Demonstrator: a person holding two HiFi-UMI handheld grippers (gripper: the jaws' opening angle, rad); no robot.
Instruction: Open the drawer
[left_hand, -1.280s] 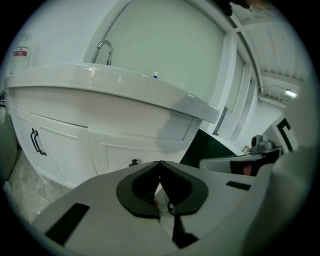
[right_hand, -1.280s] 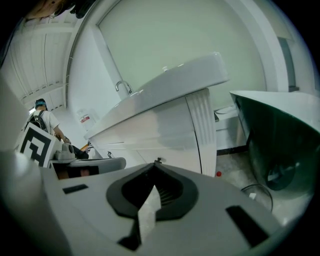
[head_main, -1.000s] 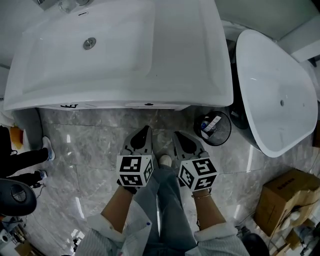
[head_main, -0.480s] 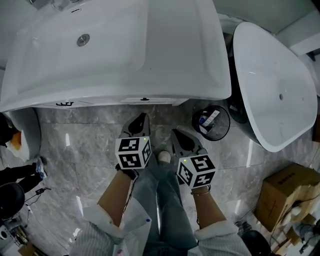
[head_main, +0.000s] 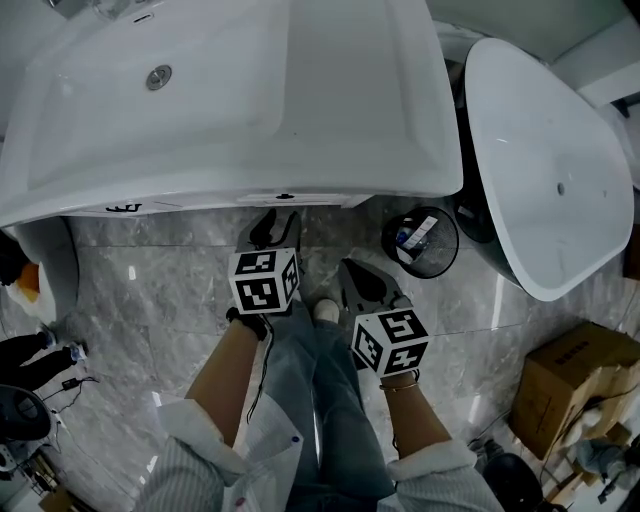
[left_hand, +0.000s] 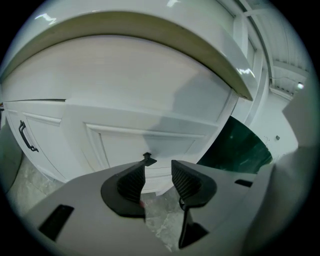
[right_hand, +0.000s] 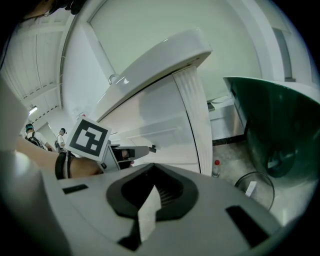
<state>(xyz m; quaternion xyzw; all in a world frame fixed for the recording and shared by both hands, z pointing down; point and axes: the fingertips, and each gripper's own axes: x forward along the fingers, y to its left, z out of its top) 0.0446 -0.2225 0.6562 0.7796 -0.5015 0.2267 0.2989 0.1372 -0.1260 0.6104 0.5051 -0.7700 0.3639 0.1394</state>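
Observation:
A white vanity cabinet (left_hand: 125, 100) stands under the washbasin (head_main: 230, 90). Its panelled drawer front (left_hand: 145, 142) carries a small black knob (left_hand: 148, 160), which also shows in the right gripper view (right_hand: 153, 148). My left gripper (left_hand: 158, 167) points at that knob, close to it; its jaws are opening and nothing is between them. In the head view the left gripper (head_main: 274, 228) reaches under the basin's front edge. My right gripper (head_main: 365, 285) hangs back to the right over the floor, shut and empty (right_hand: 152, 200).
A second black handle (left_hand: 27, 136) sits on the cabinet door at the left. A black waste bin (head_main: 420, 242) and a white bathtub (head_main: 545, 170) stand to the right, with a cardboard box (head_main: 590, 375) beyond. Another person's legs (head_main: 30, 355) show at the left.
My left gripper has moved forward and down toward the cabinet front, and its jaws have gone from shut to apart. The right gripper has stayed where it was.

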